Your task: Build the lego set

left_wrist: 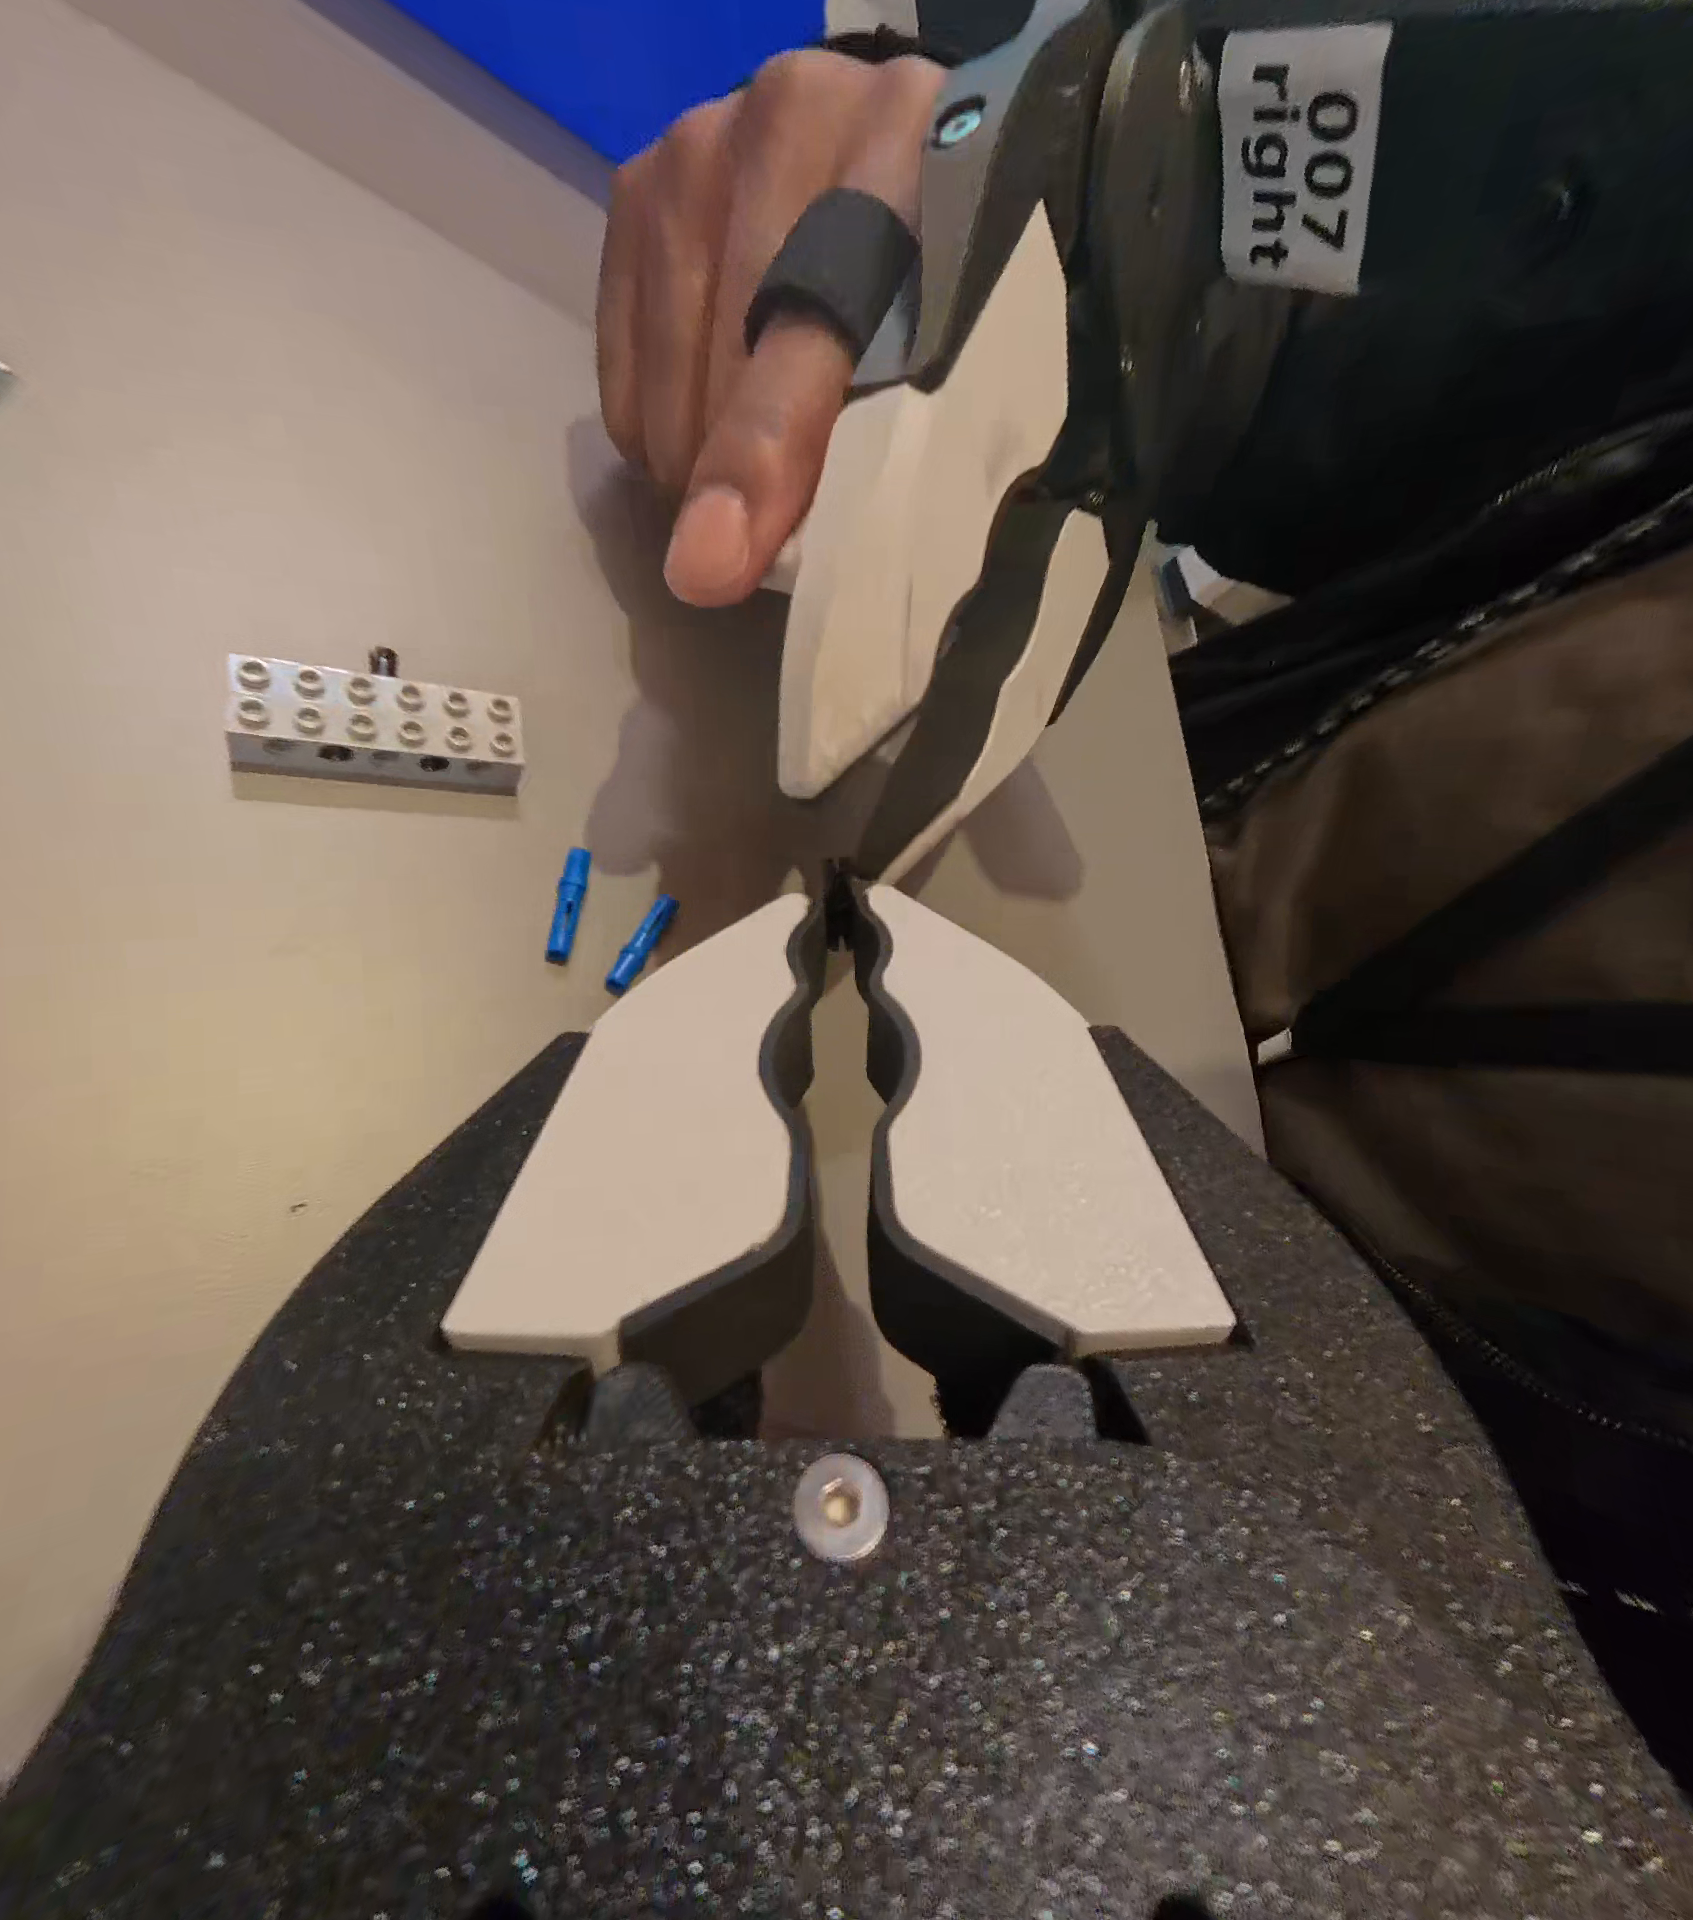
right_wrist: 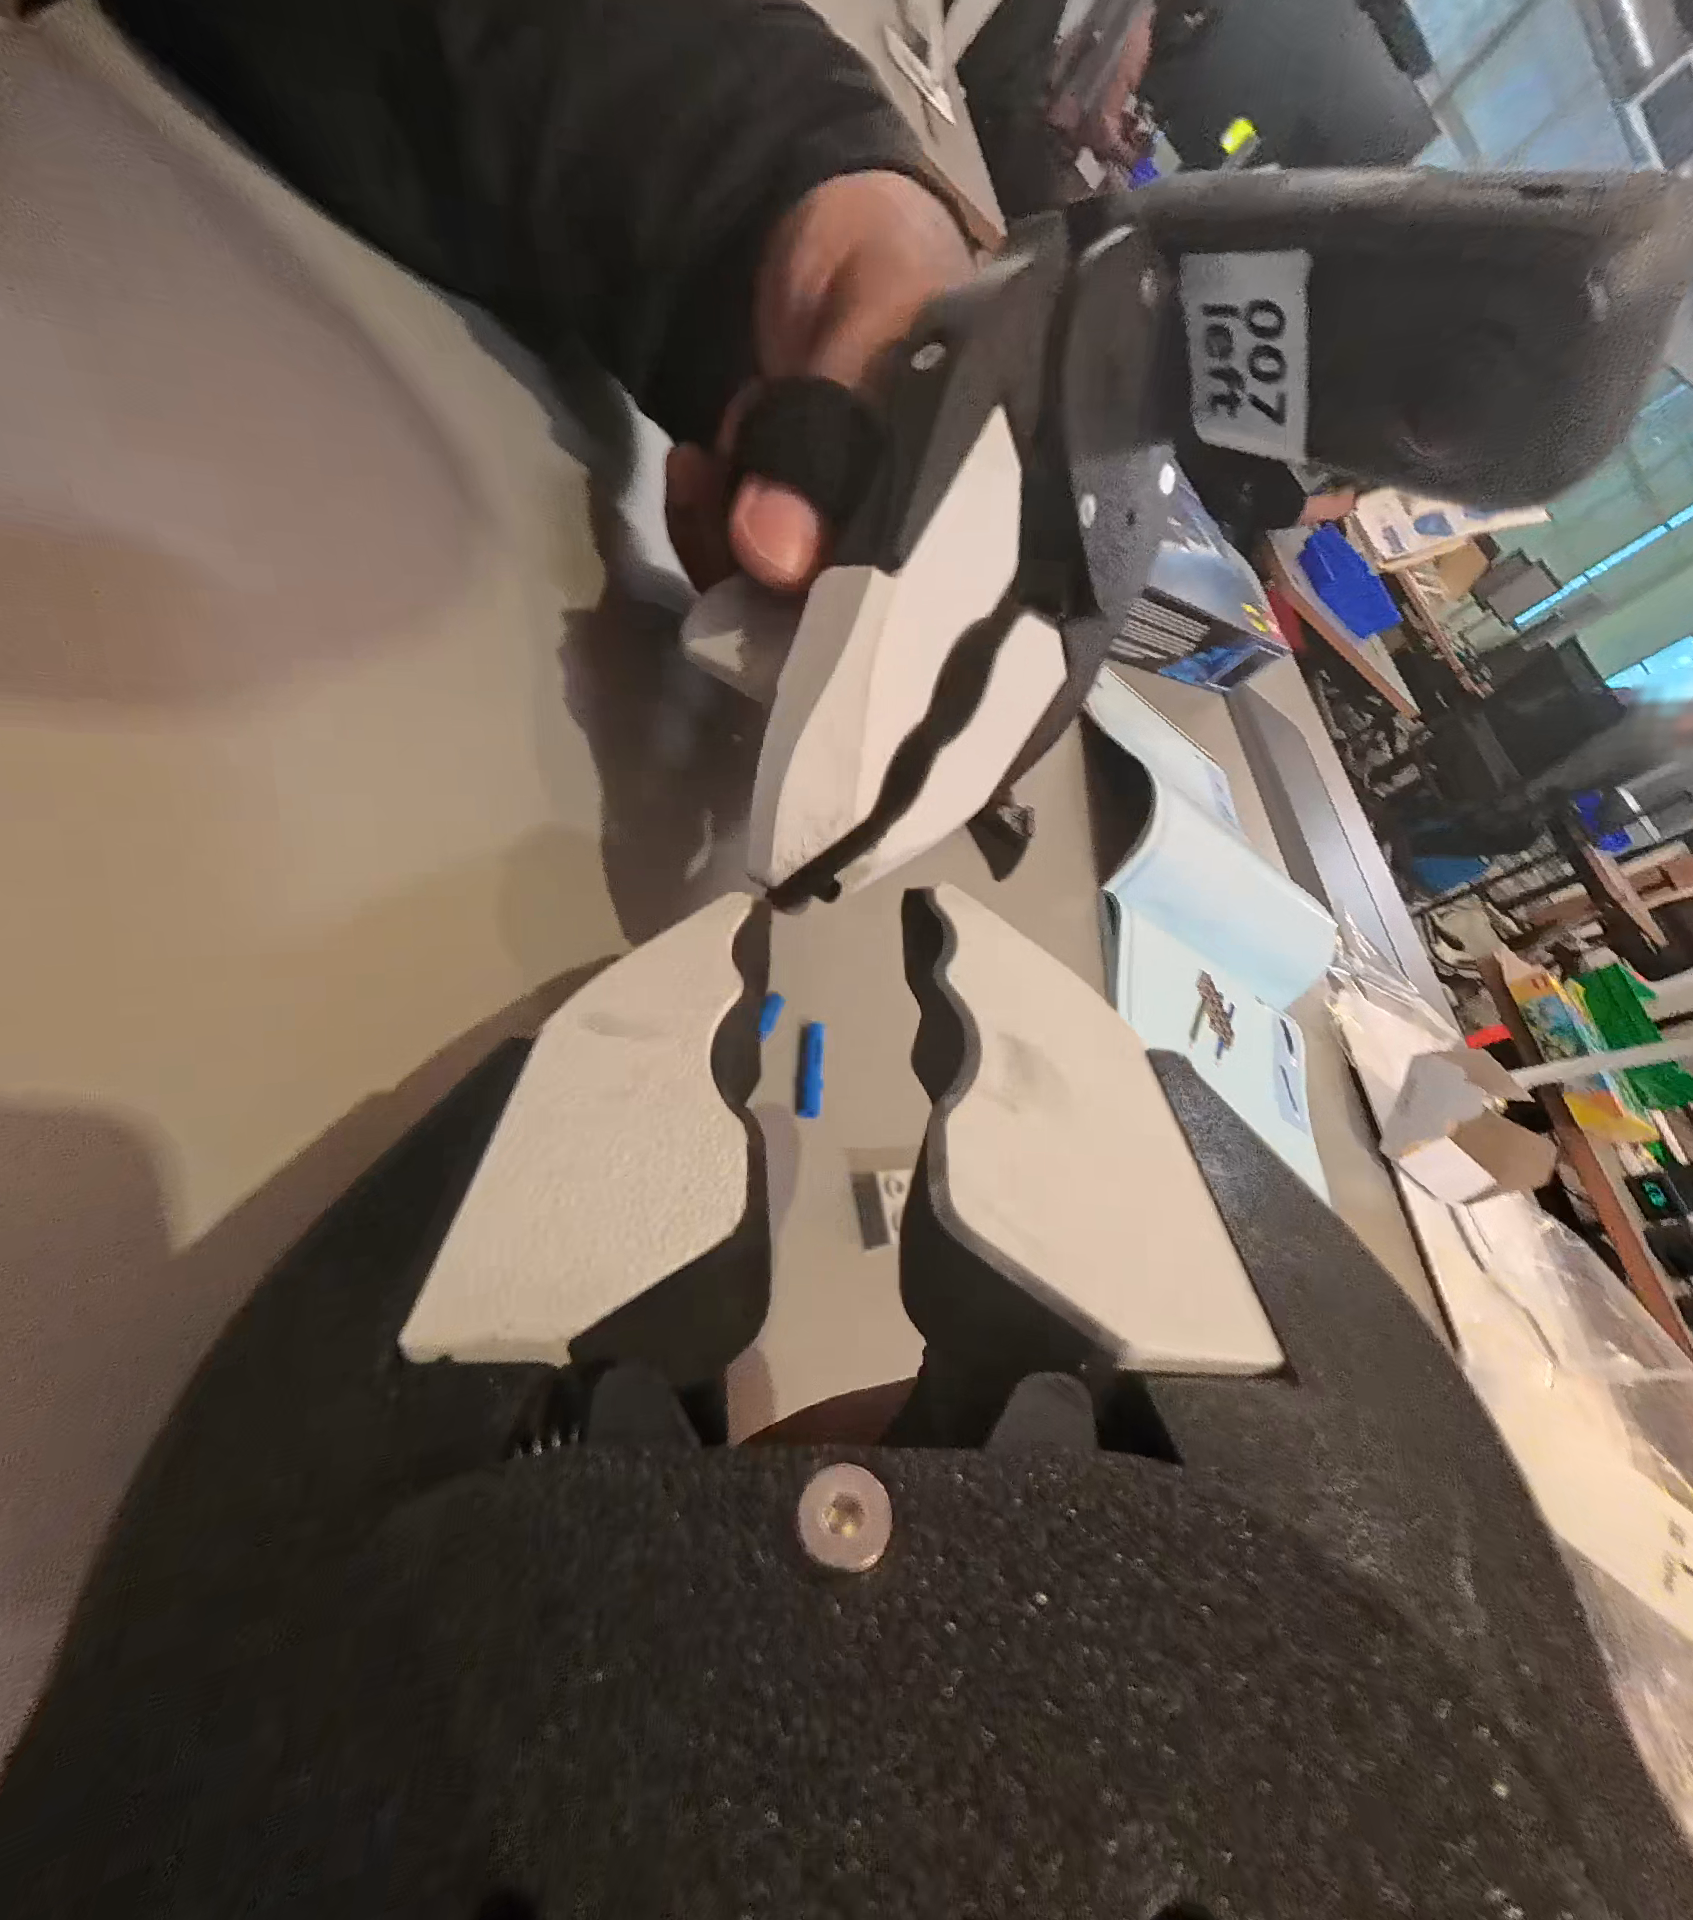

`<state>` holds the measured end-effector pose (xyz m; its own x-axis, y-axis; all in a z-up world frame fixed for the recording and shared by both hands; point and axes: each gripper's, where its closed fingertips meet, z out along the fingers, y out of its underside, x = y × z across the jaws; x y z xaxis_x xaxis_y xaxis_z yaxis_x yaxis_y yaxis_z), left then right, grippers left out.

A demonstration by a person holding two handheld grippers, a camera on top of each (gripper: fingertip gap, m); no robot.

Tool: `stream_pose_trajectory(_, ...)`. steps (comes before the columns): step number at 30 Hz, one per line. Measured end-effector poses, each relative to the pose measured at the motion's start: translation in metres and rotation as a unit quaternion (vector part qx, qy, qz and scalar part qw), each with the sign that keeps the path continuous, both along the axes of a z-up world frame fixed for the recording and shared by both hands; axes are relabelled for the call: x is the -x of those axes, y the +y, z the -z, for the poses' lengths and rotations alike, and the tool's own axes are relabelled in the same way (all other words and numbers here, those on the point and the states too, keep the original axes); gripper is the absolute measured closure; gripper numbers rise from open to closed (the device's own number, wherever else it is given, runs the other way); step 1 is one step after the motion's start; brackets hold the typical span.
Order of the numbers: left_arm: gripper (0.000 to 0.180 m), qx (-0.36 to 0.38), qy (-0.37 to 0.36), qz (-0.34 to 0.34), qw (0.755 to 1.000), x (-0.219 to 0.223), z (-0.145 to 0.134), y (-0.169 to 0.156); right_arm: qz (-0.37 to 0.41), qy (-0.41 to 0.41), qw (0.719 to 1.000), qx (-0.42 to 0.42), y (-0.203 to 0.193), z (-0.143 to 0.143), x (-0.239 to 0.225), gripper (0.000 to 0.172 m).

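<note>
The left gripper pinched a small black pin at its very fingertips, both pads pressed on it. The right gripper stood spread with nothing between its pads; the pin poked out just beyond its left fingertip, at the tip of the other gripper. Two blue pins lay on the table just left of the left gripper's fingers, and a grey studded brick lay farther ahead to the left.
</note>
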<state>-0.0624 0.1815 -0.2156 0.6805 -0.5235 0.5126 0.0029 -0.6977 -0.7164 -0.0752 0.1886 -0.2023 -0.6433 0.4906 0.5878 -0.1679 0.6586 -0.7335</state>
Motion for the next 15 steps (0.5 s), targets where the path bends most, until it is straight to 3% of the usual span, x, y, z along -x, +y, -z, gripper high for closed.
stream_pose_trajectory(15, 0.176, 0.017, 0.028, 0.061, 0.998, -0.018, 0.01, -0.015, -0.061, -0.041, 0.997, -0.019, -0.018, 0.014, -0.018, 0.16)
